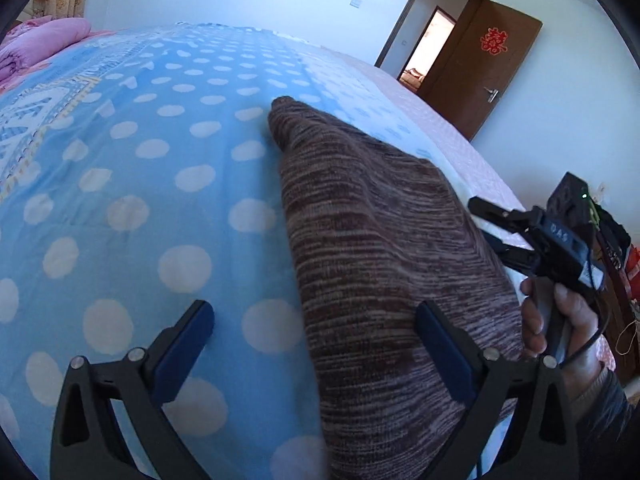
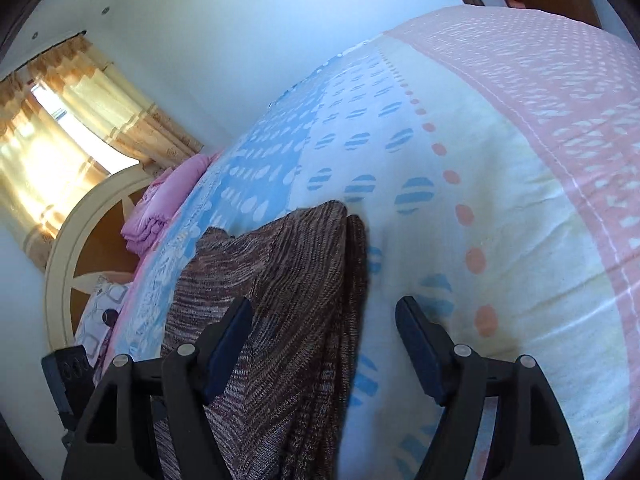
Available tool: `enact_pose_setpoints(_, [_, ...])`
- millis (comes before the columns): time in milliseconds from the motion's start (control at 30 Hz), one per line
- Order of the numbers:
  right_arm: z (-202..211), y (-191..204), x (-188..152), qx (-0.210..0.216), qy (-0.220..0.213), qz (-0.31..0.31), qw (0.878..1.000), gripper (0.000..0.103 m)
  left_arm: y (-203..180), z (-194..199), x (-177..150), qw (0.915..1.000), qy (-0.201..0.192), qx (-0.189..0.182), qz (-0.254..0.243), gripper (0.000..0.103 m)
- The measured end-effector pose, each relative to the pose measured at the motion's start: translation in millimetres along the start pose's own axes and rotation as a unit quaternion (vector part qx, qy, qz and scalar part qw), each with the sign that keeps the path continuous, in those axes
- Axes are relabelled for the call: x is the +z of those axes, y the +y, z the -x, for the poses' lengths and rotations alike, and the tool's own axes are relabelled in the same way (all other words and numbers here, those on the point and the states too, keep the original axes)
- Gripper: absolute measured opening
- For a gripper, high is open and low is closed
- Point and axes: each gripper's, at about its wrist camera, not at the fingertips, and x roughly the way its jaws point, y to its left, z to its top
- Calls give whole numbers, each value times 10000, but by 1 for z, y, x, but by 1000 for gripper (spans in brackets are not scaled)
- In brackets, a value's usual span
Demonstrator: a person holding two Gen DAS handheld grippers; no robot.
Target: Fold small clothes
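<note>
A brown striped knitted garment (image 1: pixel 372 240) lies folded into a long strip on the bed's blue dotted sheet (image 1: pixel 132 184). In the left wrist view my left gripper (image 1: pixel 312 312) hovers low over the garment's near end, open wide; its right finger is over the knit and its left finger over the sheet. The right gripper (image 1: pixel 486 222), held by a hand (image 1: pixel 560 320), is at the garment's right side. In the right wrist view the right gripper (image 2: pixel 324 308) stands open astride the garment's (image 2: pixel 288 280) right edge, and its pads do not press on the cloth.
A folded pink quilt (image 2: pixel 160 208) lies by the round headboard (image 2: pixel 64 248) under a curtained window (image 2: pixel 60 120). A brown door (image 1: pixel 488 76) stands open behind the bed. The sheet's pink border (image 2: pixel 560 128) runs along the bed edge.
</note>
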Motion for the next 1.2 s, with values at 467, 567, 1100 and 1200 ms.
enact_pose_setpoints(467, [-20,4,1,172,348,174,9991,38,-25,-7,-7,9980,26,6,-632,61])
enact_pose_setpoints(567, [-19,2,0,256,353,136,9990,28,-31,-6,-10,9972,16,24,-746,56])
enact_pose_setpoints(1100, [-16,28,-6,-437,190,722,9963,18,-44,-2,-10,9945,69,219,-1026,35])
enact_pose_setpoints(1200, [-9,39,-8,-511,88,803,9954,17,-45,6,-6,9949,96,225,-974,30])
